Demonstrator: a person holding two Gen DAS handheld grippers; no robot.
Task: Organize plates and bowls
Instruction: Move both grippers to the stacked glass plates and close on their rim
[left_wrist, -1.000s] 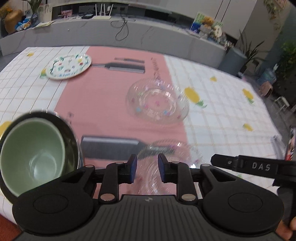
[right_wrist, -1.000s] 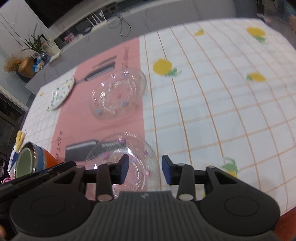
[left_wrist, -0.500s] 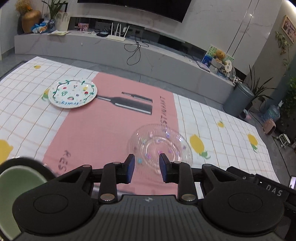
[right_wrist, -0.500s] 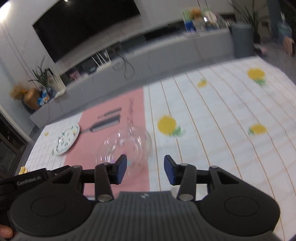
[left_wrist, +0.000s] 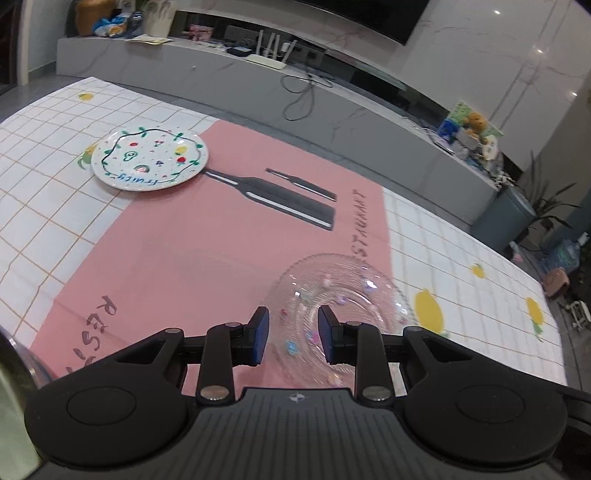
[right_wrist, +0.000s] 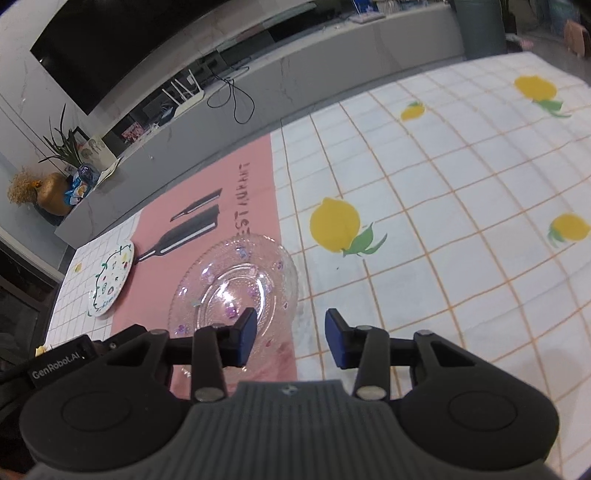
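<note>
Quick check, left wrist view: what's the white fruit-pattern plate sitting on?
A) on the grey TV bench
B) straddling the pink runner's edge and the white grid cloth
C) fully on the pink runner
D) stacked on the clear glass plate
B: the white fruit-pattern plate lies across the pink runner edge, its left part over the white grid cloth, apart from the clear glass plate.

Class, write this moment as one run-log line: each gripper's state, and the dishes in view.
left gripper: open, empty | right gripper: closing, nothing between fingers | glass plate: on tablecloth, ungrasped | painted plate: far left, untouched
</note>
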